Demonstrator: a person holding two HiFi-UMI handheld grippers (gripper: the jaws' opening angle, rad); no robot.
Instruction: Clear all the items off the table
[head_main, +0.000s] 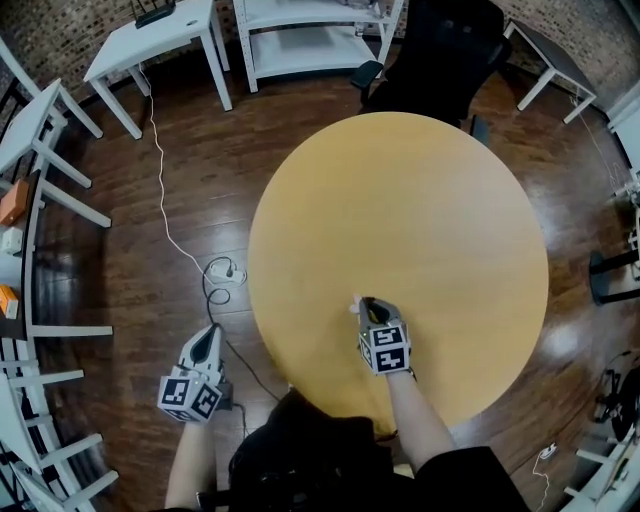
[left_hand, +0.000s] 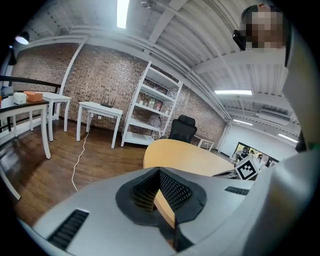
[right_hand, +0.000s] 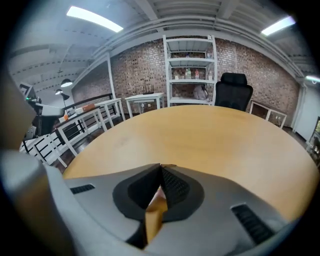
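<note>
The round yellow table (head_main: 400, 220) has a bare top in the head view, and no item shows on it. My right gripper (head_main: 366, 305) hangs over the table's near part, a little in from the front edge, shut with nothing between its jaws. In the right gripper view its jaws (right_hand: 161, 167) meet at the tips above the tabletop (right_hand: 210, 135). My left gripper (head_main: 209, 340) is off the table, to its left and over the wooden floor, also shut and empty. From the left gripper view, the closed jaws (left_hand: 160, 171) point toward the table (left_hand: 180, 152).
A black office chair (head_main: 440, 50) stands behind the table. A white shelf unit (head_main: 310, 40) and a white side table (head_main: 160, 40) are at the back. More white tables (head_main: 40, 200) line the left. A white cable and plug (head_main: 225, 272) lie on the floor left of the table.
</note>
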